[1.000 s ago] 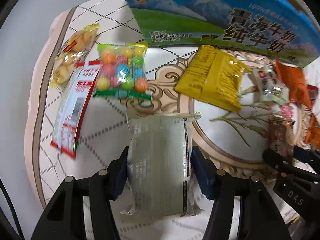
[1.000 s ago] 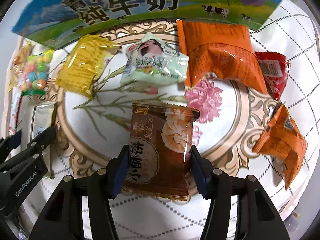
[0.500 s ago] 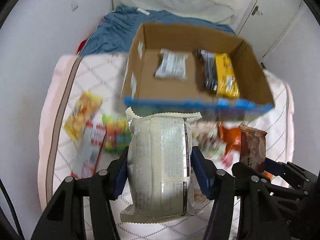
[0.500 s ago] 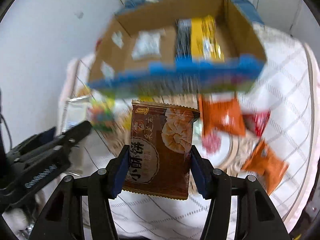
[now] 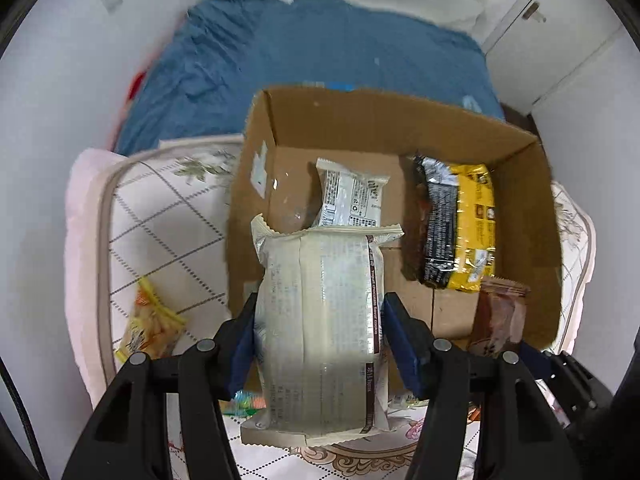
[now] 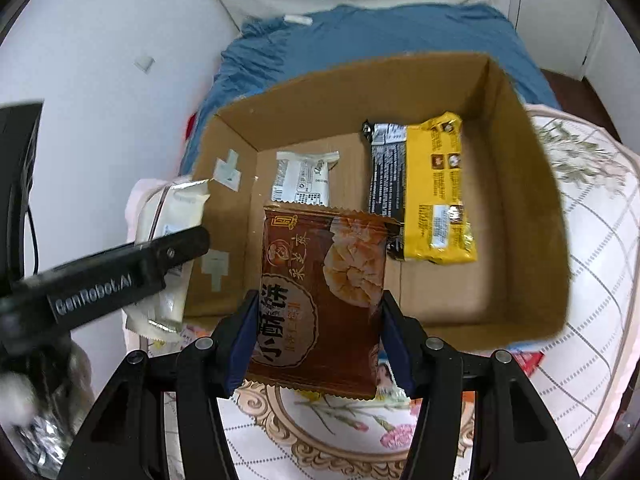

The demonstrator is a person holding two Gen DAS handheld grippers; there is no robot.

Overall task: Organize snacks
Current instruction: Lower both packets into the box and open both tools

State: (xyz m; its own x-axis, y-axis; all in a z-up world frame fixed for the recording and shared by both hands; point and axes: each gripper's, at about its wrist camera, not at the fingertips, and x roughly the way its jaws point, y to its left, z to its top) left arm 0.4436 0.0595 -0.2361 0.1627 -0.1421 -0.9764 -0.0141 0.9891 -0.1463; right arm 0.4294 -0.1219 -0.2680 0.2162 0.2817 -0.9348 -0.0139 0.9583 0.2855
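Two packets are held above the near edge of the open cardboard box point(image 5: 520, 200): the left gripper point(image 5: 320, 344) has its fingers clamped on a cream snack packet point(image 5: 320, 320), the right gripper point(image 6: 318, 332) pinches a brown pastry packet point(image 6: 324, 280). Inside the box lie a white packet point(image 6: 304, 178) and a yellow-and-black packet point(image 6: 432, 196). Beneath is a quilted, flower-patterned bed cover point(image 6: 600, 248), with a blue blanket point(image 5: 320, 48) beyond.

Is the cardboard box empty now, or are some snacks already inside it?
Not empty. The cardboard box is open on top, and a white packet and a yellow-black packet lie on its floor.
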